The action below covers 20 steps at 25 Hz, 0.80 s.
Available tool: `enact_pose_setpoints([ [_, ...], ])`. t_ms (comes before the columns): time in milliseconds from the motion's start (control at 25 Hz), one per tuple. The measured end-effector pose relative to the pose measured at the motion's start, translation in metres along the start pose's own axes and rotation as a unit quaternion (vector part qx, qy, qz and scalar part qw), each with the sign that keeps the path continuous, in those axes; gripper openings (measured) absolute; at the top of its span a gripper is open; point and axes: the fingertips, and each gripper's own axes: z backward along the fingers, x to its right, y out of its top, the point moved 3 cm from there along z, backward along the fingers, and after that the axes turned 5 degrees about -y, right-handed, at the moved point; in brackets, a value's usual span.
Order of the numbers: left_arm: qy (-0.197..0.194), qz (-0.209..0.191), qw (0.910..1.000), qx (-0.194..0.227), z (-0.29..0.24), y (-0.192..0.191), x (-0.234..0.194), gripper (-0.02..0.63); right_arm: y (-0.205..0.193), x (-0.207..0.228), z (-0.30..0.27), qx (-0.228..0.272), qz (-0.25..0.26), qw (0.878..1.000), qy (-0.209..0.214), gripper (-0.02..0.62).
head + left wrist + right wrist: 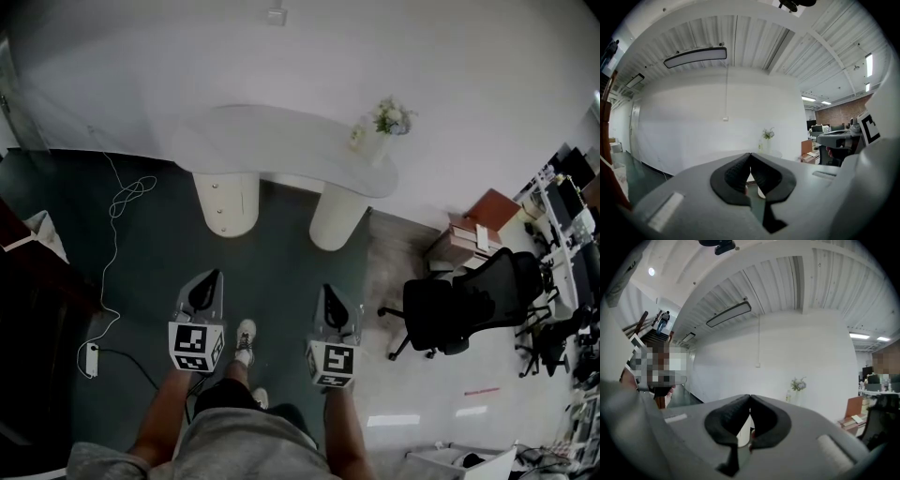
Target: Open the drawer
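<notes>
1. The person is standing on the dark floor (281, 272), holding both grippers out ahead, roughly level, towards the white table (281, 141) in the upper middle of the head view.
2. The left gripper (208, 277) is sitting lower left of centre, clenched. Its own view is showing the dark pads meeting at the tips with nothing between them.
3. The right gripper (334, 291) is sitting lower right of centre, also clenched and empty, tips touching.
4. Both grippers are hanging well apart from the table.
5. The table is resting on two round pedestals. The left pedestal (225, 202) is showing two small knobs on its front.
6. The drawer (221, 199) is looking like it belongs to that left pedestal, closed; seams too small to tell.
7. A vase of flowers (384, 122) is standing at the table's right end.
8. A black office chair (469, 300) is standing at right, and a white cable (117, 216) is trailing down the left.
</notes>
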Motion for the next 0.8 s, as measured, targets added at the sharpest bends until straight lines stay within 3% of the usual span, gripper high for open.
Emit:
enact_pose_setpoints([
  [800, -0.007, 0.026, 0.9989, -0.039, -0.202, -0.008, -0.112, 0.010, 0.003, 0.003, -0.236, -0.034, 0.001, 0.999, 0.010, 0.003],
])
